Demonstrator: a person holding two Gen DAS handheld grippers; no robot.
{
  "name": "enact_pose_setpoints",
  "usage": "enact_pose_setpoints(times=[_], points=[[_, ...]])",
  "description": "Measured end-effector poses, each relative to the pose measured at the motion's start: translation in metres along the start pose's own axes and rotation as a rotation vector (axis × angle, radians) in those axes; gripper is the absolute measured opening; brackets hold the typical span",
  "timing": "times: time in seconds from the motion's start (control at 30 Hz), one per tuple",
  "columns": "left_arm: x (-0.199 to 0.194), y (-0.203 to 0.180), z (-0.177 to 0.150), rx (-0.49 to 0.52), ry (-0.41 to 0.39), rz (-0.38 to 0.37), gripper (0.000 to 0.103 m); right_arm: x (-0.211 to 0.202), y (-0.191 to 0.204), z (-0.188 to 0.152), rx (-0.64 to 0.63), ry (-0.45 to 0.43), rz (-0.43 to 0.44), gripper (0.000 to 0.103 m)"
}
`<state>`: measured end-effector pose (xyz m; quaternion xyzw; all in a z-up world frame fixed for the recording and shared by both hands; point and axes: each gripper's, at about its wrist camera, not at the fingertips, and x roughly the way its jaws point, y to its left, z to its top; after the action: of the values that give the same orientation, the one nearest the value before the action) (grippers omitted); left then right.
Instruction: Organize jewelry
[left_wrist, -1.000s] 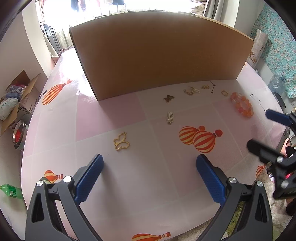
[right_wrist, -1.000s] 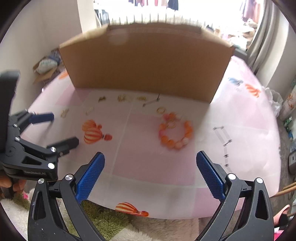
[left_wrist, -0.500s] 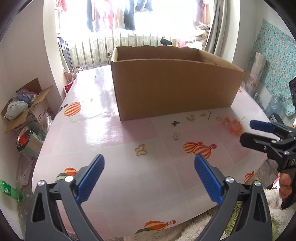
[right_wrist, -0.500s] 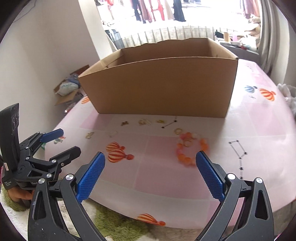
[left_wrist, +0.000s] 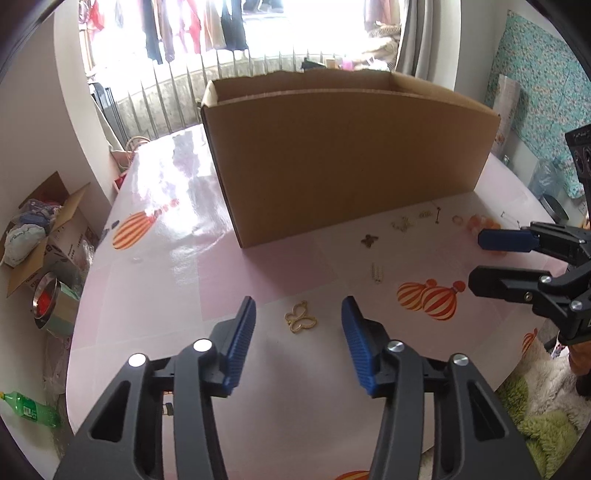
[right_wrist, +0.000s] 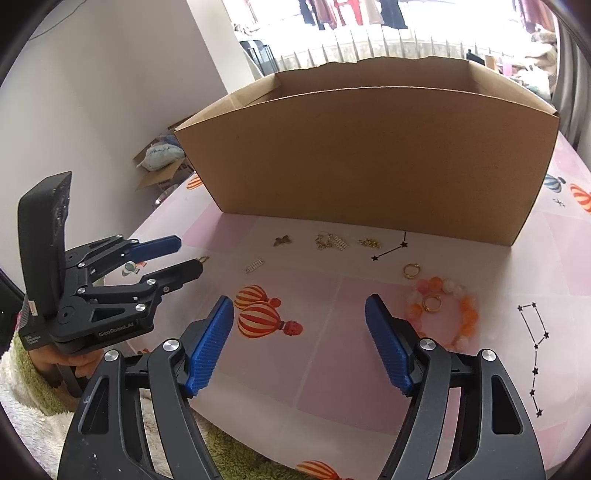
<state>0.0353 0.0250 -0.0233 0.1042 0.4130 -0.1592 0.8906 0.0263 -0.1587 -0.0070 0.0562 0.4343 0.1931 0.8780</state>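
Blue-padded jaws, both narrowing, gripped nothing.
Your left gripper (left_wrist: 298, 332) had just been closing with the gold butterfly pendant (left_wrist: 300, 318) lying loose beyond its fingertips; your right gripper (right_wrist: 300, 345) narrowed over bare tablecloth (right_wrist: 332, 365), left of the orange bead bracelet (right_wrist: 466, 317), the cardboard box (right_wrist: 369, 162) at the far side.

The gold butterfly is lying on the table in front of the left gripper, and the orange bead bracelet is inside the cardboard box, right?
Not quite. The gold butterfly does lie on the table in front of the left gripper. But the orange bead bracelet is not inside the cardboard box; it lies on the table in front of the box, as the right wrist view shows.
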Motion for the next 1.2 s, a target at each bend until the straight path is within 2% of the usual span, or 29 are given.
enact_pose_setpoints(times=[0.23, 0.47, 0.53, 0.73, 0.93, 1.1, 1.2], points=[[0.012, 0.003, -0.003, 0.020, 0.042, -0.040, 0.030, -0.002, 0.001, 0.000, -0.004, 0.010, 0.005, 0.069], [0.011, 0.006, -0.003, 0.015, 0.030, -0.051, 0.022, 0.000, 0.003, 0.001, 0.001, 0.014, 0.010, 0.069], [0.011, 0.005, -0.003, 0.020, 0.027, -0.057, 0.015, -0.001, 0.004, 0.001, 0.000, 0.012, 0.006, 0.069], [0.011, 0.003, -0.004, 0.025, 0.011, -0.049, 0.015, -0.002, 0.006, 0.005, -0.015, 0.000, -0.011, 0.067], [0.011, 0.001, -0.004, 0.029, 0.003, -0.036, 0.015, 0.007, 0.013, 0.024, -0.071, -0.018, -0.013, 0.055], [0.010, 0.001, -0.005, 0.006, -0.005, -0.032, 0.015, 0.032, 0.026, 0.040, -0.142, 0.013, -0.027, 0.035], [0.010, 0.001, -0.006, 0.001, -0.010, -0.026, 0.015, 0.045, 0.028, 0.044, -0.160, 0.042, -0.033, 0.028]])
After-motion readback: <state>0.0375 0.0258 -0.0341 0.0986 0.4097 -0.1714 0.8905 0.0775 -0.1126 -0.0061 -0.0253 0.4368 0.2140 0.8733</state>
